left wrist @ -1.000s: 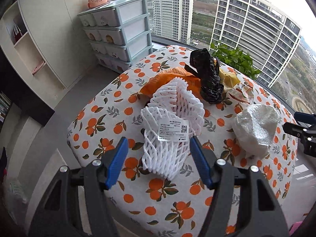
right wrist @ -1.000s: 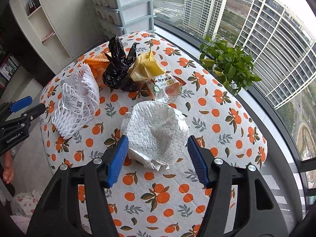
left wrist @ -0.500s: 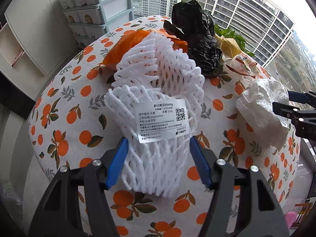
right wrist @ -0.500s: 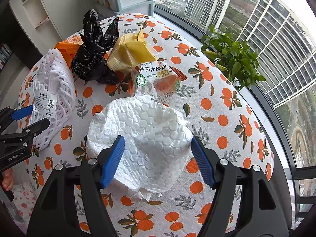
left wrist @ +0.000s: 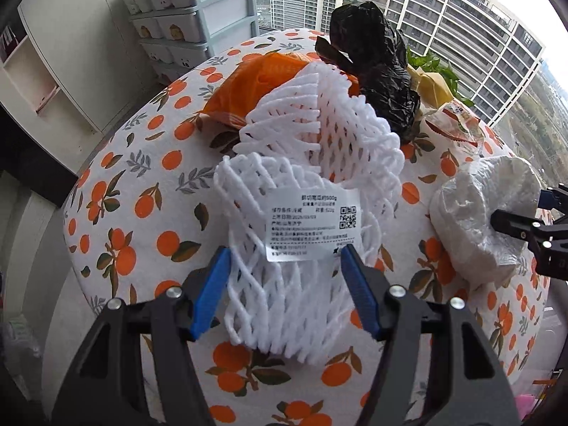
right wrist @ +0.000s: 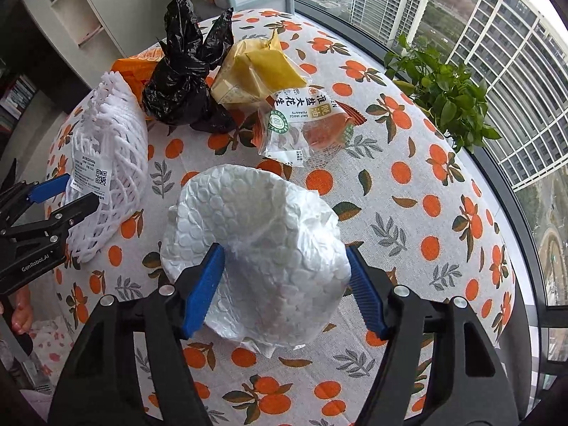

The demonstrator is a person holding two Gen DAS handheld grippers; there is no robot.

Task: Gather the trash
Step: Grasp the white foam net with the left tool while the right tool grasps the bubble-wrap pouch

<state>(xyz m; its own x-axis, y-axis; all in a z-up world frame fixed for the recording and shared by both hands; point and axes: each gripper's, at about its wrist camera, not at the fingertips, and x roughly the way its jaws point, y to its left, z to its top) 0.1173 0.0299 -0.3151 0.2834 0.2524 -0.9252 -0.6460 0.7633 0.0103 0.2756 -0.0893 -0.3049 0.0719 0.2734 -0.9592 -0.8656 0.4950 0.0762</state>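
Both grippers straddle their trash on the table [right wrist: 408, 184]: our left gripper [left wrist: 285, 284] spread around the foam net [left wrist: 305, 191], our right gripper [right wrist: 284, 287], its jaws just narrowed, around the bubble wrap [right wrist: 255, 248]. We judge the grasp step; next we must squeeze both.

Left gripper [left wrist: 285, 289] jaws straddle white foam net [left wrist: 305, 213] on orange-print tablecloth [left wrist: 149, 191]
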